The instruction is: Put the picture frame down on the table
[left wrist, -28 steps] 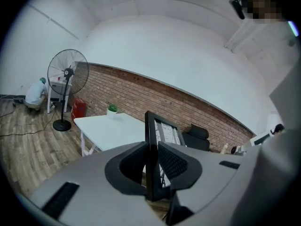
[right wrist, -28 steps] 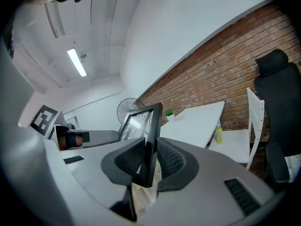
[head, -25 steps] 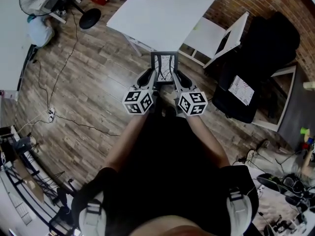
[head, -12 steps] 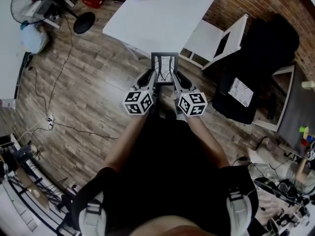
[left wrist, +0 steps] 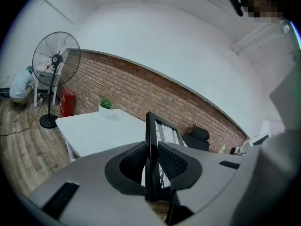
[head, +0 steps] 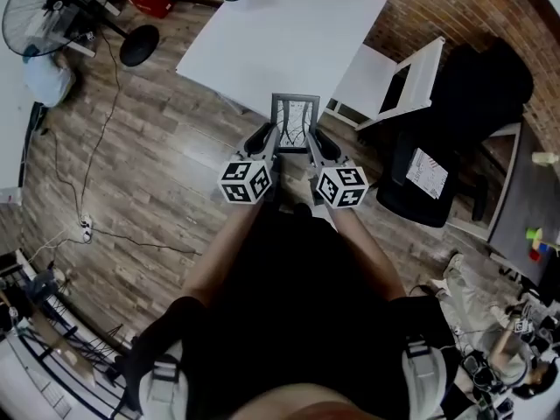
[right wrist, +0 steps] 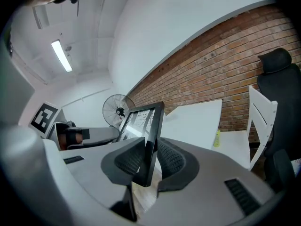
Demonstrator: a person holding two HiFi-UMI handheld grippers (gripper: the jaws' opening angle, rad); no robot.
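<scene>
Above the wooden floor (head: 166, 147), near the white table's (head: 280, 33) near edge, the black picture frame (head: 295, 119) hangs upright. The left gripper (head: 262, 136) clenches its left edge, the right gripper (head: 320, 140) its right. Only the gripper views show ribbed pads (left wrist: 171, 162) squeezing the thin rim. Its pale print of dark lines is unreadable.

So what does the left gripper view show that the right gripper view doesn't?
Only the left gripper view: the potted plant on the white table and a red object. Only the right gripper view: the white chair and a ceiling light. Both: the picture frame clamped edge-on, by the left gripper in one and the right gripper in the other, plus the table, standing fan and brick wall.
</scene>
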